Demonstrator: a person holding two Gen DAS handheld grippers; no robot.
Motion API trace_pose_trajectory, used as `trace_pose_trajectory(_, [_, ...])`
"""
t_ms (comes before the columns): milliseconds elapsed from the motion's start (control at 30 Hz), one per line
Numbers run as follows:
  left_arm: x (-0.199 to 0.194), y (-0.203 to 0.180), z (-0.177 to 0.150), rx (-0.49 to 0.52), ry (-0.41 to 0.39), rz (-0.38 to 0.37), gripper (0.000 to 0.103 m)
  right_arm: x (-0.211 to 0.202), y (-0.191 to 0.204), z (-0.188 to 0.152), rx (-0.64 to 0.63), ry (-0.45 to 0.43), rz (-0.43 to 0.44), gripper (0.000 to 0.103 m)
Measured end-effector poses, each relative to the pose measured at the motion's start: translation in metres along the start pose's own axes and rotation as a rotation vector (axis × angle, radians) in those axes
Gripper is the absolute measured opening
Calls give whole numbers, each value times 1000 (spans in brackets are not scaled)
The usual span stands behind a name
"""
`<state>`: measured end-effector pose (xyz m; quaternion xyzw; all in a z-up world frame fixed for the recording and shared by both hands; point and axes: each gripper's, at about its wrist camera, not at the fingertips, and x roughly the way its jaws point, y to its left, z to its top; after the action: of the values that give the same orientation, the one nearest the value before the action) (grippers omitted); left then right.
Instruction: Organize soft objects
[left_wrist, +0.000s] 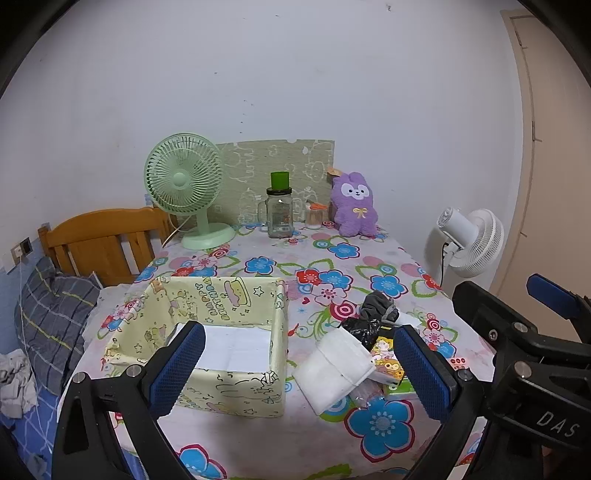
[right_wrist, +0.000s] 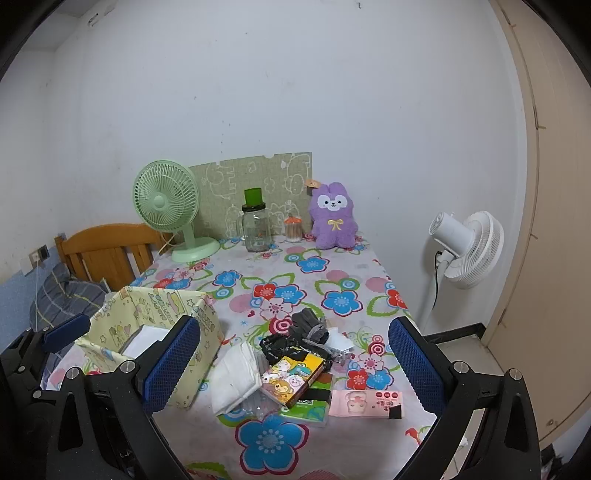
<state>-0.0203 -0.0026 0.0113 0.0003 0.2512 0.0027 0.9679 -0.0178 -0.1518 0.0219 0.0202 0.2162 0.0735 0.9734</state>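
A yellow cartoon-print fabric box (left_wrist: 236, 387) (right_wrist: 162, 314) stands open at the table's near left, a white sheet on its bottom. Beside it to the right lies a pile: a folded white cloth (left_wrist: 334, 367) (right_wrist: 236, 376), a grey knit item (left_wrist: 378, 306) (right_wrist: 310, 325), a black crumpled bag (left_wrist: 360, 326) (right_wrist: 277, 345), a cartoon tissue pack (left_wrist: 386, 358) (right_wrist: 295, 376), a green pack (right_wrist: 306, 410) and a pink pack (right_wrist: 365, 404). My left gripper (left_wrist: 299, 369) is open above the box and pile. My right gripper (right_wrist: 295, 369) is open over the pile. A purple plush bunny (left_wrist: 354, 205) (right_wrist: 334, 216) sits at the back.
The flowered tablecloth (left_wrist: 280, 435) covers the table. At the back stand a green desk fan (left_wrist: 184, 188) (right_wrist: 166, 206), a glass jar with a green lid (left_wrist: 279, 210) (right_wrist: 255, 225) and a small orange-lidded jar (right_wrist: 293, 229). A white floor fan (right_wrist: 465, 247) stands right; a bed lies left.
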Motion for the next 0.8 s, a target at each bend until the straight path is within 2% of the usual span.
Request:
trace_pose_trajectory(267, [5,-5,0,4,7,-16,102,2,-3,-2,0,9,-2,103])
trace_pose_trajectory(800, [35,-29,-13,34,63,-96,96,25,-19,-10,4,58,-10,103])
